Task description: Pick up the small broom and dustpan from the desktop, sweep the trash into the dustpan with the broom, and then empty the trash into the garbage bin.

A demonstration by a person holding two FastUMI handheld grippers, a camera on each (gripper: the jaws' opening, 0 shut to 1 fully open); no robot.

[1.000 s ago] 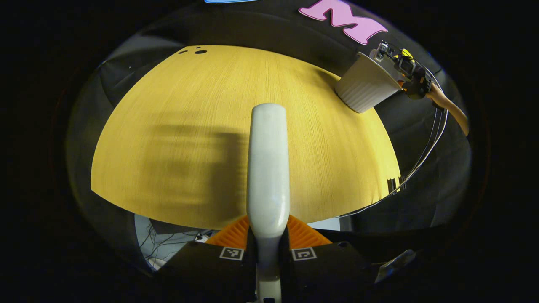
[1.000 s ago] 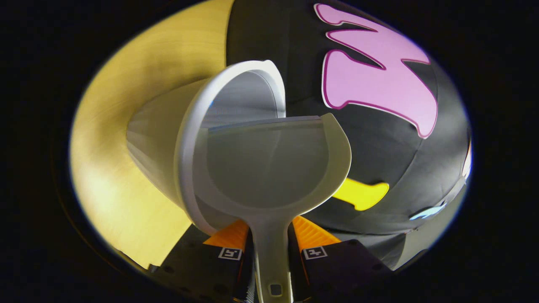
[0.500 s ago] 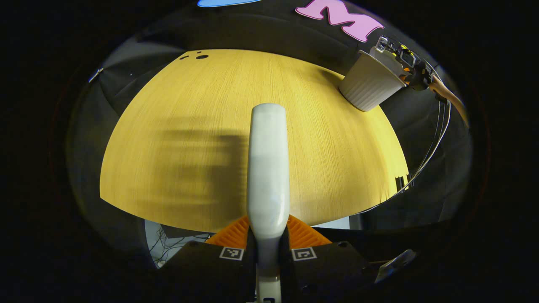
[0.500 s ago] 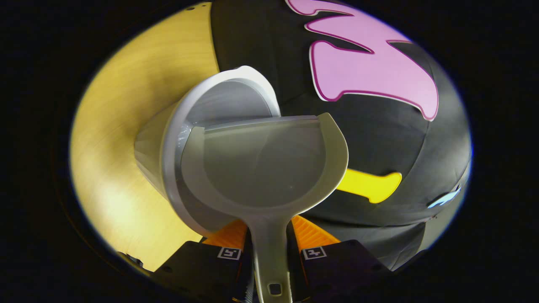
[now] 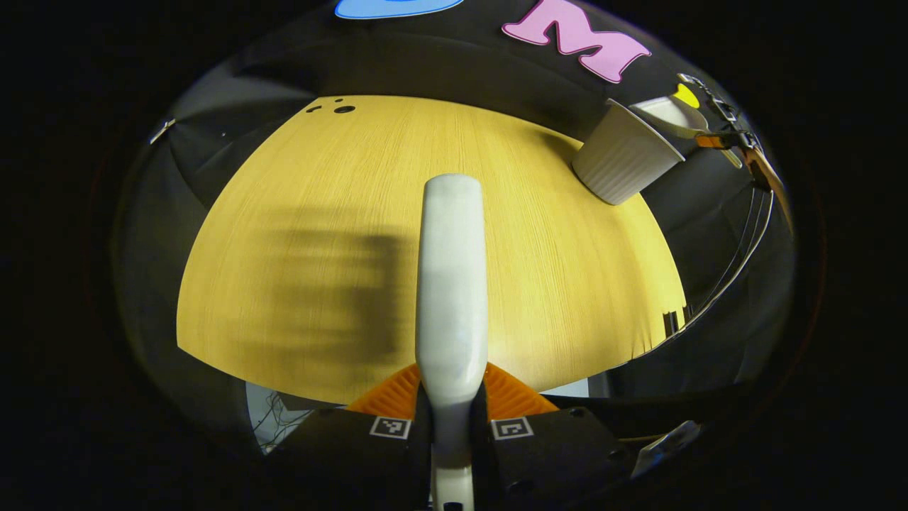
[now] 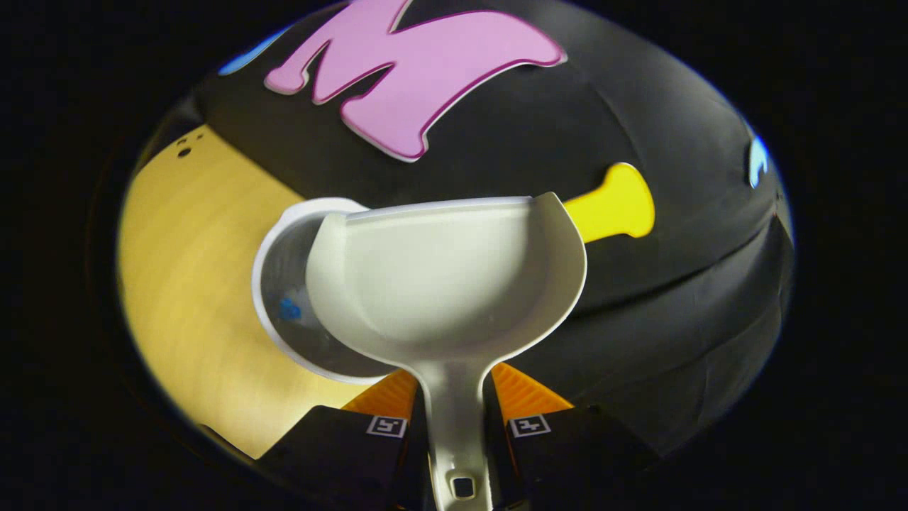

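Note:
My left gripper (image 5: 451, 397) is shut on the pale broom handle (image 5: 452, 284), which points out over the yellow desktop (image 5: 553, 248). My right gripper (image 6: 454, 408) is shut on the stem of the white dustpan (image 6: 443, 277); its scoop is held above the white ribbed garbage bin (image 6: 284, 312). A small blue scrap (image 6: 289, 309) lies inside the bin. In the left gripper view the bin (image 5: 623, 160) stands at the desk's far right edge, with the dustpan (image 5: 670, 113) over its rim and the right gripper behind it. The scoop looks bare inside.
The booth's black cloth wall (image 6: 553, 142) rises behind the desk. Cables (image 5: 731, 262) hang off the desk's right side. A few small dark holes (image 5: 344, 109) mark the desk's far corner. A light floor patch with wires (image 5: 273, 419) shows below the near edge.
The right gripper has rolled and lifted the dustpan back from its tipped pose, so the bin's inside now shows below it. The left gripper with the broom has barely shifted.

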